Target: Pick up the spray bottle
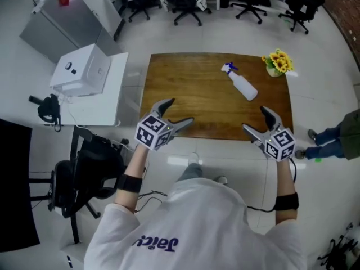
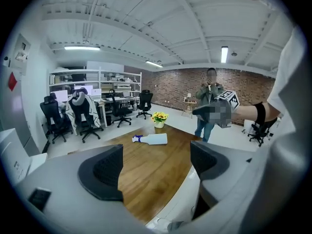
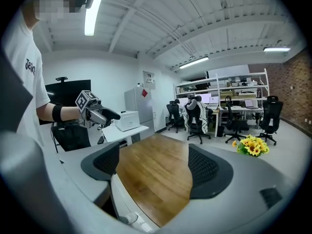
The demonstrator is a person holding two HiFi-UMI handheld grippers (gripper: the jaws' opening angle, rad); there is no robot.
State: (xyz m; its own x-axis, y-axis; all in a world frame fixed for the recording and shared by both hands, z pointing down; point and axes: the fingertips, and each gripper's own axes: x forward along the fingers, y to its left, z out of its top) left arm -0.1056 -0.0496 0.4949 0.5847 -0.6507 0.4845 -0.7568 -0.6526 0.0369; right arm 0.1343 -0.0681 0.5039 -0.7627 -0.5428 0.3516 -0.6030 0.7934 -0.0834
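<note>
Grippers hover over the near edge of the brown wooden table (image 1: 191, 89): left gripper (image 1: 180, 110) and right gripper (image 1: 253, 117) both have jaws apart and empty. Farther right, the white plastic spray bottle (image 1: 243, 83) lies on its side, near the potted yellow flowers (image 1: 278, 62).

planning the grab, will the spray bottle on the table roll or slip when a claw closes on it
The spray bottle lies on its side on the table and its body looks round, so a nudge probably rolls it. The plastic looks smooth, so a loose pinch may slip. Its fill level can't be seen, so weight is uncertain.
</note>
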